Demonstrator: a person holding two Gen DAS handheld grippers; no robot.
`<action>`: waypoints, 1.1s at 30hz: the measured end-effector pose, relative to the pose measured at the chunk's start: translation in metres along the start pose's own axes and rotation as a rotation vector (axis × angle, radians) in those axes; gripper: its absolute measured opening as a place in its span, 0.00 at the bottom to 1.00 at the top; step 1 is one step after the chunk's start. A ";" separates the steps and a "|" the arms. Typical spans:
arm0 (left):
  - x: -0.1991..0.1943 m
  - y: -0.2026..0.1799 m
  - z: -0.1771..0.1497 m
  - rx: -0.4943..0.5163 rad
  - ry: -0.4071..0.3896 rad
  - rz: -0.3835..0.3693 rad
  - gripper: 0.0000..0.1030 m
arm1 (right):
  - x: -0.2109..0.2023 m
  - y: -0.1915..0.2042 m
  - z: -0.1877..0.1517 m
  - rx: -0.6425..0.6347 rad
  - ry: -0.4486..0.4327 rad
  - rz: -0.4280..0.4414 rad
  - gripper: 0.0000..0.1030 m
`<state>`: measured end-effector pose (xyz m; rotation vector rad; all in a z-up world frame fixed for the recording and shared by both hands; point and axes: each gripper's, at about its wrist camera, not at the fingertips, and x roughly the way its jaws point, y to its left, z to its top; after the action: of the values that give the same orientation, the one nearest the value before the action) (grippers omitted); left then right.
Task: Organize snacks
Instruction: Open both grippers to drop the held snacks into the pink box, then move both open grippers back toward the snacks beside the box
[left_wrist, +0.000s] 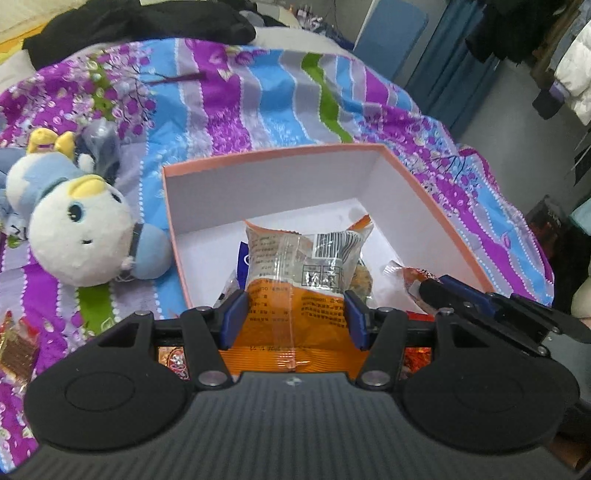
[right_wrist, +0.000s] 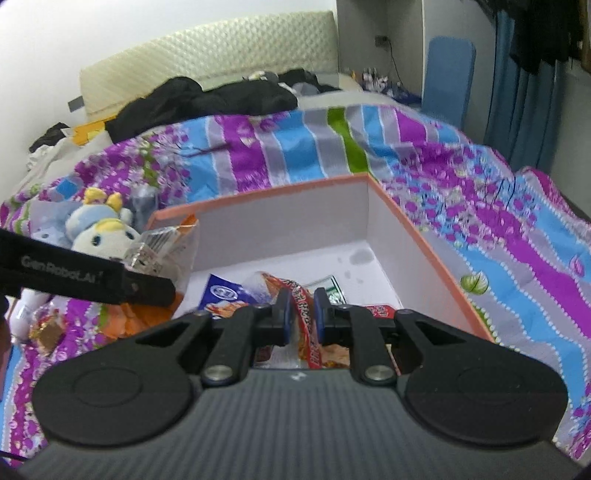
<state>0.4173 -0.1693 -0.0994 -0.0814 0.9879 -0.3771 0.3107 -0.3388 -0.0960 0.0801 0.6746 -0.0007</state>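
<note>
An open pink box (left_wrist: 436, 218) with a white inside sits on the bed. My left gripper (left_wrist: 295, 314) is shut on an orange and clear snack packet (left_wrist: 295, 266), held over the near part of the box. My right gripper (right_wrist: 302, 317) is shut on a thin red snack packet (right_wrist: 306, 314) above the box (right_wrist: 439, 266). In the left wrist view, the right gripper (left_wrist: 439, 291) shows at the right edge of the box. The left gripper's arm (right_wrist: 92, 280) and its orange packet (right_wrist: 166, 247) appear at the left in the right wrist view. A blue packet (right_wrist: 225, 291) and other snacks lie in the box.
A white and blue plush toy (left_wrist: 77, 229) lies left of the box on the striped floral quilt (left_wrist: 258, 107). Loose gold-wrapped snacks (left_wrist: 14, 350) rest on the quilt at the near left. Black clothes (left_wrist: 129, 26) are piled at the bed's far end.
</note>
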 end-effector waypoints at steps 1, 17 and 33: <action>0.004 0.001 0.000 0.001 0.005 -0.003 0.60 | 0.004 -0.001 -0.001 0.003 0.005 0.001 0.18; -0.060 -0.007 -0.012 0.017 -0.072 0.001 0.72 | -0.038 0.005 0.001 0.054 -0.020 0.005 0.44; -0.215 -0.014 -0.092 0.016 -0.216 0.017 0.72 | -0.161 0.051 -0.017 0.048 -0.138 0.073 0.44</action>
<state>0.2318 -0.0986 0.0245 -0.0968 0.7720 -0.3528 0.1758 -0.2909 -0.0046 0.1492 0.5339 0.0476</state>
